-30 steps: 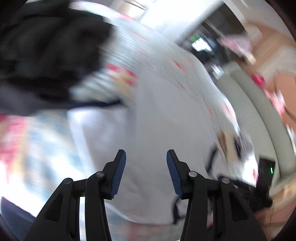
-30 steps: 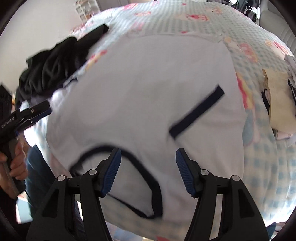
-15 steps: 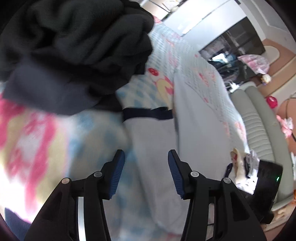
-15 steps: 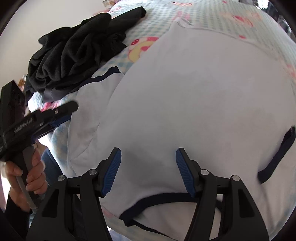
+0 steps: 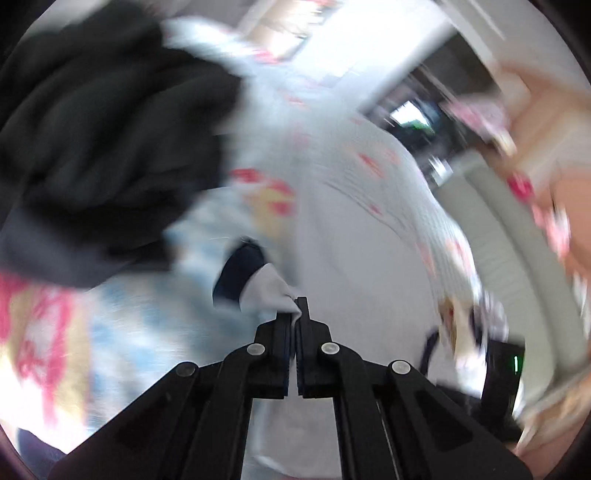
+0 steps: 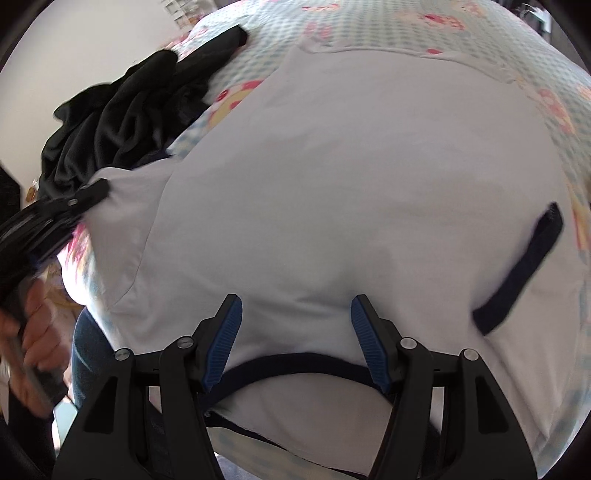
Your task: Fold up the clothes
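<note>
Meanwhile, pinched shut on the navy-cuffed sleeve (image 5: 258, 284) of a pale T-shirt (image 6: 351, 166) spread flat on a checked bedspread (image 6: 424, 33): left gripper (image 5: 297, 314). Spread wide above the navy collar (image 6: 295, 363): right gripper (image 6: 295, 325). Thin, limp cotton; likely to slip or bunch if tugged. Heaped beyond-left, black clothes (image 6: 122, 114).

White T-shirt (image 6: 351, 177): smooth matt cloth, dark navy ribbed trim at collar and sleeve cuffs. Black garment heap (image 6: 122, 114): soft, creased matt fabric; bedsheet (image 6: 388, 26) printed woven cloth. Right gripper (image 6: 296, 341): matt black plastic, ridged blue rubbery pads (image 6: 369, 347), shiny metal rivets.
</note>
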Demonstrator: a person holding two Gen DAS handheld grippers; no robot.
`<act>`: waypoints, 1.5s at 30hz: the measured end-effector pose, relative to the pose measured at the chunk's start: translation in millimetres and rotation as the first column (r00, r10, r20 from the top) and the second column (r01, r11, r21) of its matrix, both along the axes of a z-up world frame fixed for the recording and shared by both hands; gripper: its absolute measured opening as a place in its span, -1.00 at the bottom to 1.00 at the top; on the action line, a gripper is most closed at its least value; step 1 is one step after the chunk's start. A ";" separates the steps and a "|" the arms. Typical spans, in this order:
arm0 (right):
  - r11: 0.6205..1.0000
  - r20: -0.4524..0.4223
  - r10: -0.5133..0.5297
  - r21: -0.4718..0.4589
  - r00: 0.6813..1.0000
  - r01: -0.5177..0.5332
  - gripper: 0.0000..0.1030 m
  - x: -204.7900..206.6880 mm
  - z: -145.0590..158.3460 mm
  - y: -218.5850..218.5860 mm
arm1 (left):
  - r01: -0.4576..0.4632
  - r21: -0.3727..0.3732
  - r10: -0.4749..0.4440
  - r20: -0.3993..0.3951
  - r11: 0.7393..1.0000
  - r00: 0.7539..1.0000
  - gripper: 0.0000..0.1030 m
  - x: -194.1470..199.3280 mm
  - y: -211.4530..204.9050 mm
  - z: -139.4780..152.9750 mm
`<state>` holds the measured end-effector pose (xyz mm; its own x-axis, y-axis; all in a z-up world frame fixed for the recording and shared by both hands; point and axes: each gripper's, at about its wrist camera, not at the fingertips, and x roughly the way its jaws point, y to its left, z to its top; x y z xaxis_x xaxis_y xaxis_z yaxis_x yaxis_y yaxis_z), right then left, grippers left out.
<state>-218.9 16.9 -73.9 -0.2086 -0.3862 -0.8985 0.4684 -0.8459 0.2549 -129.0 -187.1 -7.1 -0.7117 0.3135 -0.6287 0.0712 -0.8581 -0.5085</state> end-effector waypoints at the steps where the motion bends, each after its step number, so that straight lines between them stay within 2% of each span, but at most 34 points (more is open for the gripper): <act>1: 1.000 -0.003 -0.030 -0.005 1.000 0.030 0.22 -2.1 1.7 6.1 | 0.051 -0.024 -0.051 -0.011 0.998 0.999 -0.96 -3.9 15.9 3.9; 3: 0.996 -0.007 -0.089 -0.014 0.996 0.089 0.22 -6.1 5.0 17.9 | 0.164 -0.065 -0.165 -0.012 0.984 0.986 -0.95 -14.7 49.3 4.2; 6: 0.993 -0.023 -0.114 -0.002 0.993 0.114 0.22 -9.6 7.5 28.1 | 0.240 -0.067 -0.233 0.093 0.969 0.968 -0.94 -34.8 75.0 -25.9; 8: 0.991 -0.034 -0.131 -0.012 0.991 0.131 0.22 -13.7 11.3 35.0 | 0.258 0.003 -0.253 0.212 0.966 0.944 -0.74 -48.1 76.1 -60.6; 9: 0.991 -0.031 -0.134 -0.024 0.991 0.133 0.22 -16.4 13.1 36.1 | 0.258 0.047 -0.261 0.252 0.965 0.932 -0.71 -50.1 74.0 -73.8; 10: 0.990 -0.029 -0.136 -0.035 0.990 0.135 0.22 -19.1 14.8 37.2 | 0.251 0.090 -0.266 0.256 0.964 0.929 -0.70 -48.5 70.1 -80.8; 12: 0.993 -0.032 -0.109 -0.059 0.994 0.107 0.22 -23.6 19.5 31.9 | 0.254 0.139 -0.279 0.216 0.957 0.936 -0.42 -39.5 64.6 -74.6; 13: 0.994 -0.038 -0.084 -0.071 0.996 0.081 0.22 -25.6 22.2 26.6 | 0.257 0.161 -0.285 0.193 0.953 0.939 0.09 -34.9 62.1 -70.6; 14: 0.995 -0.044 -0.058 -0.083 0.997 0.055 0.22 -27.5 24.9 20.8 | 0.265 0.171 -0.293 0.166 0.949 0.942 0.29 -29.5 60.4 -65.2; 17: 0.993 -0.064 0.045 -0.104 0.997 -0.051 0.23 -24.8 27.9 -9.8 | 0.276 0.148 -0.292 0.103 0.950 0.951 0.29 -7.0 55.6 -48.8; 21: 0.984 -0.041 0.172 -0.046 0.984 -0.174 0.32 -19.9 9.4 -51.1 | 0.217 0.096 -0.227 0.120 0.971 0.966 0.29 10.6 38.1 -44.8; 24: 0.995 -0.009 0.104 -0.002 0.995 -0.104 0.20 -23.8 -8.0 -47.3 | 0.189 -0.002 -0.184 0.215 0.982 0.959 0.20 10.7 32.4 -56.6; 26: 0.997 -0.002 0.065 -0.031 0.998 -0.065 0.15 -24.8 -8.6 -35.2 | 0.204 -0.043 -0.185 0.265 0.978 0.946 -0.06 9.5 31.9 -61.5; 27: 0.998 -0.003 0.054 -0.035 0.999 -0.054 0.15 -24.8 -6.8 -30.1 | 0.197 -0.050 -0.178 0.256 0.979 0.950 -0.07 9.3 31.1 -58.5; 29: 0.999 -0.023 0.038 -0.005 0.999 -0.039 0.15 -23.5 -2.4 -22.5 | 0.183 -0.067 -0.166 0.203 0.981 0.965 -0.07 6.3 31.3 -46.1; 31: 0.999 -0.059 0.023 0.024 0.998 -0.022 0.14 -21.5 5.2 -16.2 | 0.178 -0.161 -0.149 0.174 0.971 0.973 -0.03 -6.4 36.7 -34.2; 33: 1.000 -0.103 0.011 0.015 0.995 -0.009 0.16 -20.4 16.9 -13.5 | 0.199 -0.255 -0.151 0.197 0.946 0.969 0.01 -29.1 45.9 -27.0; 35: 1.000 -0.112 0.002 0.020 0.994 0.000 0.16 -27.4 21.5 -14.2 | 0.238 -0.301 -0.171 0.230 0.924 0.958 0.25 -42.7 49.8 -30.8; 38: 0.999 -0.088 -0.011 0.049 0.996 0.015 0.17 -35.7 8.7 -20.1 | 0.304 -0.326 -0.205 0.304 0.895 0.930 0.27 -42.8 45.3 -47.5; 40: 0.996 -0.063 -0.010 0.086 0.998 0.015 0.17 -34.6 -4.8 -18.4 | 0.315 -0.340 -0.197 0.338 0.886 0.920 0.32 -34.4 46.2 -63.0; 42: 0.997 -0.054 -0.001 0.082 0.999 0.006 0.17 -28.6 -11.0 -12.5 | 0.293 -0.322 -0.189 0.318 0.900 0.929 0.34 -17.5 40.5 -67.3; 45: 0.999 -0.047 -0.013 0.047 0.999 0.015 0.13 -21.0 -7.8 1.6 | 0.207 -0.251 -0.143 0.252 0.946 0.957 0.35 4.4 23.0 -58.1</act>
<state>-240.0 18.4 -81.7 -0.2563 -0.3403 -0.9047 0.4667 -0.8632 0.1925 -124.6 -164.1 -65.2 -0.4887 0.2146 -0.8456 -0.0068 -0.9702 -0.2423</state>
